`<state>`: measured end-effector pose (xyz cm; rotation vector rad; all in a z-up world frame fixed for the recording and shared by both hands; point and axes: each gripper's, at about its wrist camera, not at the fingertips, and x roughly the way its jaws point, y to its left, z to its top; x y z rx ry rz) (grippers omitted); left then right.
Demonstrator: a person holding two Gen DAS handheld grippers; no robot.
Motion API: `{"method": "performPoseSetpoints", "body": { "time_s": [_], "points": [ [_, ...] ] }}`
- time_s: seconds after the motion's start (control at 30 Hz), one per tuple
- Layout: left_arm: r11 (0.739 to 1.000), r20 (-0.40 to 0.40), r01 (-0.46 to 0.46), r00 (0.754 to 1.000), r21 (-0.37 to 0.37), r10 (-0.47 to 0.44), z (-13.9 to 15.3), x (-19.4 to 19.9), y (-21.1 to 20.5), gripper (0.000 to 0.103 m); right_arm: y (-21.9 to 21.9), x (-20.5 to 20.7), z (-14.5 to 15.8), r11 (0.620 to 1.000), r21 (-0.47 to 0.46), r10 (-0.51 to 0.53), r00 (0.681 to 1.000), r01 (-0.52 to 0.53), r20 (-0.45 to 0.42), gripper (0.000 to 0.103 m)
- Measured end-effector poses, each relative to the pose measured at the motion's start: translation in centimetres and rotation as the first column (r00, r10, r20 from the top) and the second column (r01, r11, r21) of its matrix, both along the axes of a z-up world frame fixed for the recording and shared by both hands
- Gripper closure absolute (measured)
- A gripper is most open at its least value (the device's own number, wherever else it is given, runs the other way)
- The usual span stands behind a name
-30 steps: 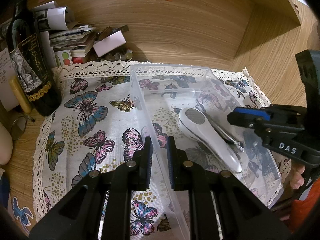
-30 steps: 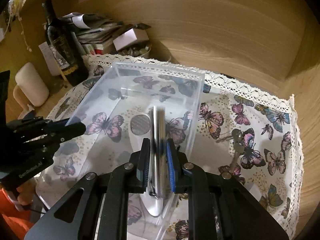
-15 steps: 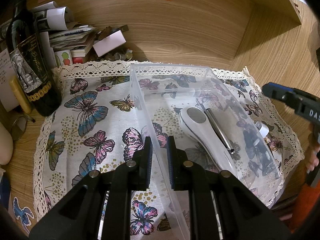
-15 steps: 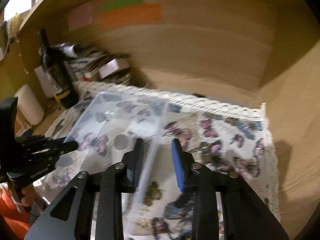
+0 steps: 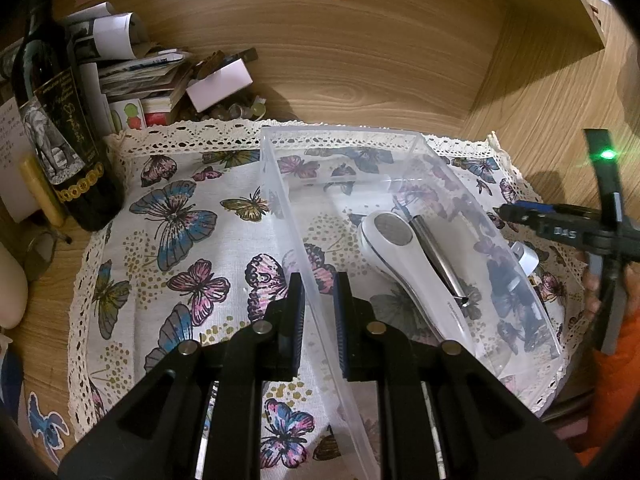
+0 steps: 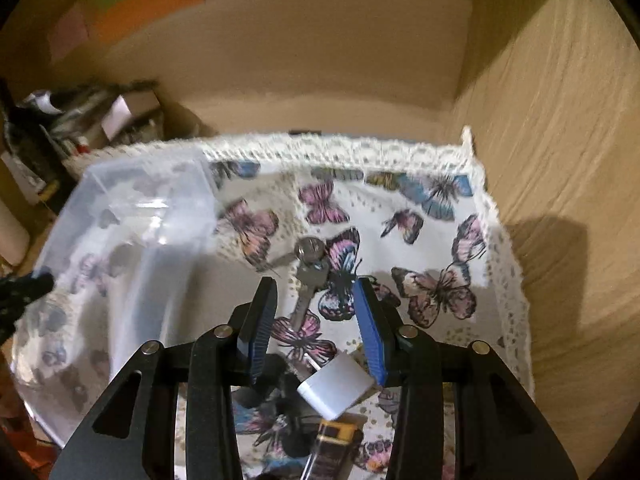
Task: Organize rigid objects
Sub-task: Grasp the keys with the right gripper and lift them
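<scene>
Left-wrist view showed us the left gripper (image 5: 318, 312) with its jaws drawn in tight on the near stretch of the left wall of the clear plastic bin (image 5: 280, 200), steadying it on the butterfly cloth (image 5: 176, 240). Inside the bin, towards its right wall, lay a white handheld device (image 5: 404, 264) and, just beside it, a slim metal tool (image 5: 438, 256). Our right gripper (image 6: 316, 320) hung over the cloth's right half, outside the bin; its jaws had just been opening and stood partly apart with nothing pressed between them. Below it, in the blurred right-wrist view, we made out a key (image 6: 310, 280) with a round metal piece at its far end, lying flat near the middle of that half, and closer to the cloth's near edge a small white cube-shaped plug (image 6: 336, 388) beside a dark, gold-banded item we could not identify. We judged the key stiff, light and thin, apt to slide on the fabric, so it was best pinched across its broad head. The plug looked hard, smooth and light, and its flat opposite faces offered the surest hold.
</scene>
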<state>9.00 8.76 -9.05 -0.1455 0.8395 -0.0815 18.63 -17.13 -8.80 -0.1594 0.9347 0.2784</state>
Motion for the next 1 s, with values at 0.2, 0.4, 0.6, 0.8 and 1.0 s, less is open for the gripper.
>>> {"method": "performPoseSetpoints", "body": {
  "time_s": [0.2, 0.4, 0.6, 0.8, 1.0],
  "points": [
    [1.000, -0.001, 0.000, 1.000, 0.000, 0.000, -0.1, -0.1, 0.0, 0.089, 0.8, 2.6, -2.5, 0.999, -0.041, 0.027, 0.996, -0.030, -0.084, 0.066],
    [1.000, -0.002, -0.001, 1.000, -0.003, 0.001, -0.1, -0.2, -0.2, 0.089, 1.1, 4.2, -4.3, 0.998, -0.055, 0.031, 0.989, -0.039, -0.142, 0.066],
    [1.000, 0.000, -0.002, 1.000, 0.001, 0.002, 0.0, -0.2, -0.3, 0.089, 1.7, 3.8, -4.3, 0.996, -0.078, 0.031, 0.994, -0.039, -0.104, 0.080],
    [1.000, 0.001, -0.002, 1.000, 0.006, 0.002, 0.1, -0.2, -0.3, 0.089, 1.8, 2.2, -2.6, 0.999, -0.033, 0.022, 0.998, -0.024, -0.055, 0.096],
    [1.000, 0.001, -0.002, 1.000, 0.006, 0.002, 0.1, -0.2, -0.3, 0.089, 1.7, 0.1, 0.4, 0.999, -0.011, 0.037, 0.999, -0.037, 0.026, 0.101]
  ]
}}
